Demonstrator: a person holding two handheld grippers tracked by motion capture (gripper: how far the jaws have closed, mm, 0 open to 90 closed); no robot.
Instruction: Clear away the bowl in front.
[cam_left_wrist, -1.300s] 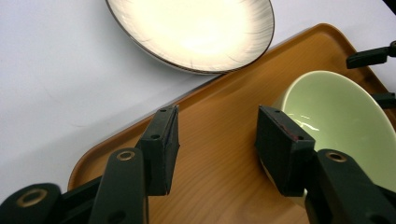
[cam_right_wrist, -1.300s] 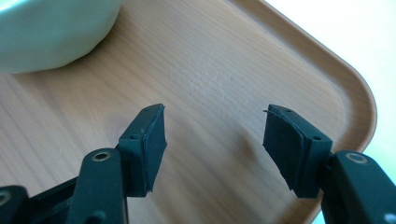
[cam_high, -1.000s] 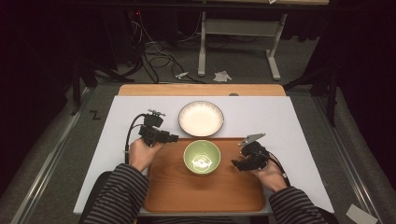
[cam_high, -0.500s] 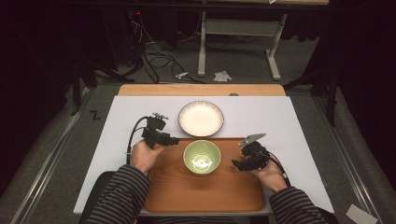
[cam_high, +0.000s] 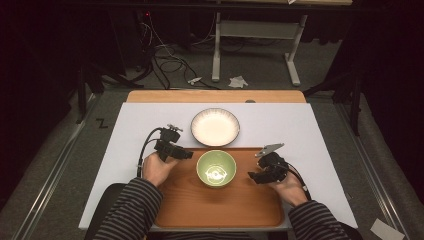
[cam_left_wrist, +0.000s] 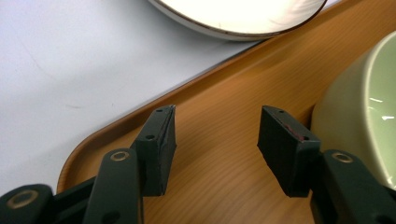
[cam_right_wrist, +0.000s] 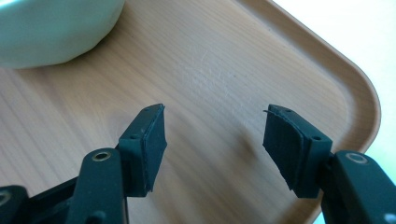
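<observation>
A pale green bowl (cam_high: 216, 168) stands at the far middle of a wooden tray (cam_high: 190, 205). Beyond the tray, a white plate with a dark rim (cam_high: 215, 126) lies on the white tabletop. My left gripper (cam_high: 186, 155) hovers open over the tray's far left corner, just left of the bowl. In the left gripper view the bowl (cam_left_wrist: 359, 107) sits beside the right pad, apart from it, with nothing between the pads (cam_left_wrist: 217, 135). My right gripper (cam_high: 252, 176) is open over the tray, right of the bowl. Its gap (cam_right_wrist: 215, 135) has bare wood (cam_right_wrist: 224, 60) under it.
The white tabletop (cam_high: 310, 135) extends on both sides of the tray, with a wooden strip (cam_high: 215, 96) at its far edge. Beyond the table are a metal stand (cam_high: 255, 55), cables and scraps of paper on the dark floor.
My left gripper has edged slightly toward the tray's far left corner. The right gripper, the bowl and the plate are where they were.
</observation>
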